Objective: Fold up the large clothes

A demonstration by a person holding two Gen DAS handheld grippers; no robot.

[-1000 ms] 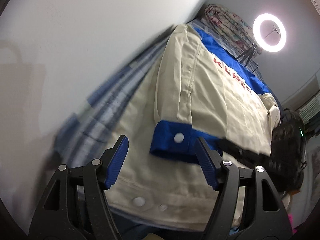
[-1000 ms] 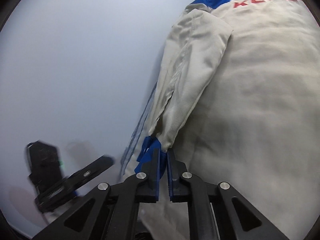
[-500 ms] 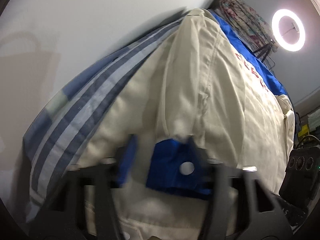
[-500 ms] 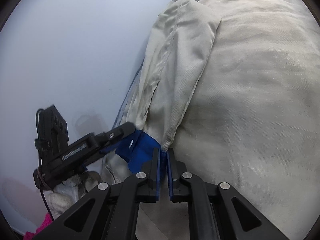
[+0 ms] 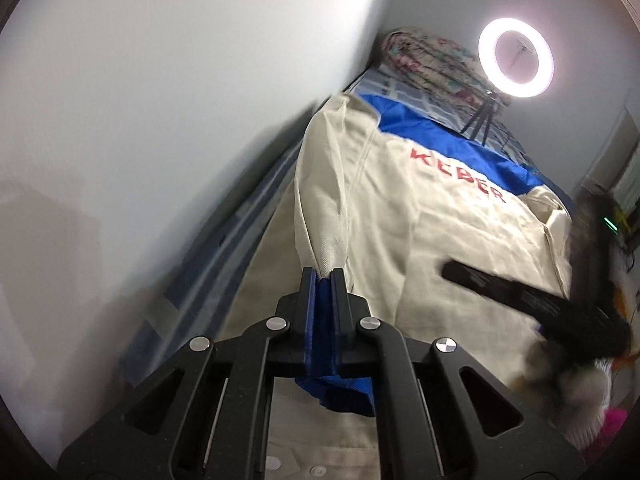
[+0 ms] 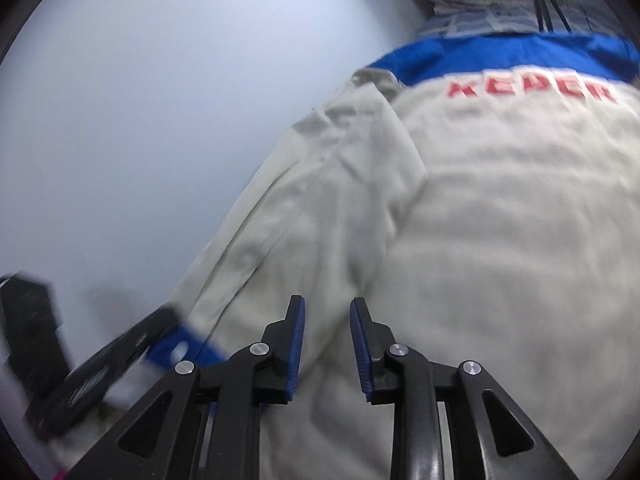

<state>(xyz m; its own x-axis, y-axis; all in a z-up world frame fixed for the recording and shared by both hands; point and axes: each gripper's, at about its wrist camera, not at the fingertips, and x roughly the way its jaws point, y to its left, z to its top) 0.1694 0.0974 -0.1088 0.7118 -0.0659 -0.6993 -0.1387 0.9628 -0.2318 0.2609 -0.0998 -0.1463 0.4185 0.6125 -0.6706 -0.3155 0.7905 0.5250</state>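
1. The jacket (image 5: 440, 240) lay back-up on the bed (image 5: 248, 220) beside the wall.
2. Left tongs (image 5: 322, 280) were clamped on the blue cuff (image 5: 340, 392); a thin bite risked slipping.
3. Right tongs (image 6: 327, 320) had just been opening, nothing between them.
4. The jacket's long axis ran away from the cameras, collar toward the ring light (image 5: 516, 58).

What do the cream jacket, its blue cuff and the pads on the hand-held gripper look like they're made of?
Cream jacket: a woven, matte cloth, probably cotton twill; it creases softly and shows stitched seams.
Blue cuff: smoother, slightly glossy cloth, possibly synthetic, clamped in the left hand-held gripper.
Pads on the right hand-held gripper: blue, finely ribbed, likely rubber or soft plastic; the arms look like matte black plastic.
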